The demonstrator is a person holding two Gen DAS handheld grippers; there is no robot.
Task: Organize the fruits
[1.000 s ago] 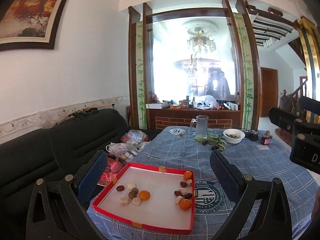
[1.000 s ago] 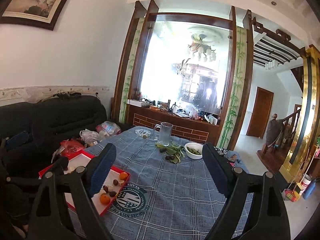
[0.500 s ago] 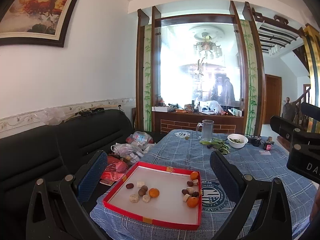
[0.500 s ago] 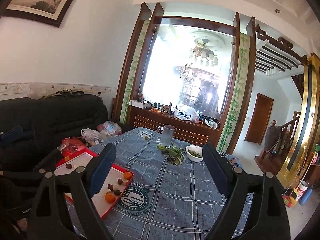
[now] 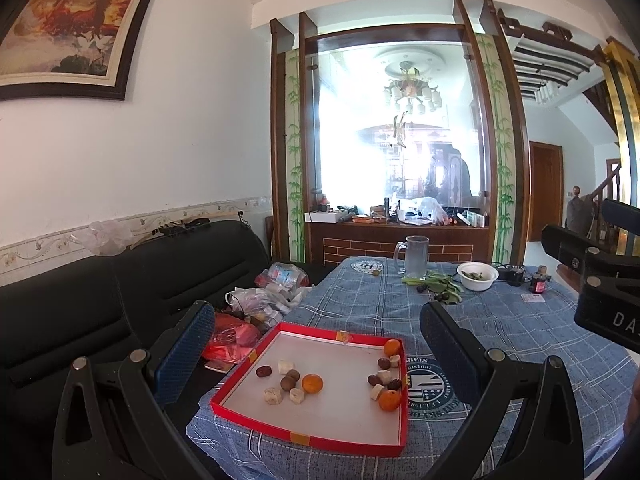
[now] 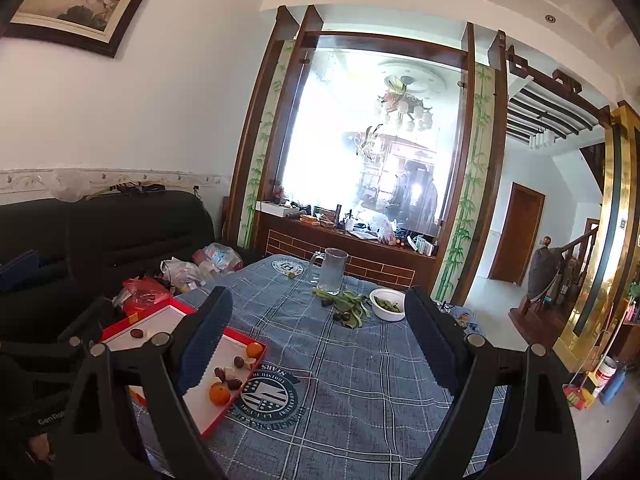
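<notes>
A red tray (image 5: 304, 436) with a white floor lies on the blue checked tablecloth (image 5: 500, 332). In it are three oranges, one near the middle (image 5: 312, 384) and two by the right wall (image 5: 390, 400), plus several dark dates (image 5: 264, 371) and pale cubes (image 5: 273, 395). My left gripper (image 5: 316, 314) hovers open just short of the tray, nothing between its fingers. My right gripper (image 6: 318, 300) is open and empty over the cloth, right of the tray (image 6: 160, 320). It also shows at the right edge of the left wrist view.
Farther back on the table stand a glass mug (image 5: 416, 256), a white bowl (image 5: 478, 276) and green pods (image 5: 436, 286). A black sofa (image 5: 120, 280) runs along the left, with plastic bags (image 5: 260, 300) and a red bag (image 5: 232, 336) beside the tray.
In the first half second the left gripper shifted a little, so the tray slid rightward in its view; it has kept still since. Both jaws are as wide as before.
</notes>
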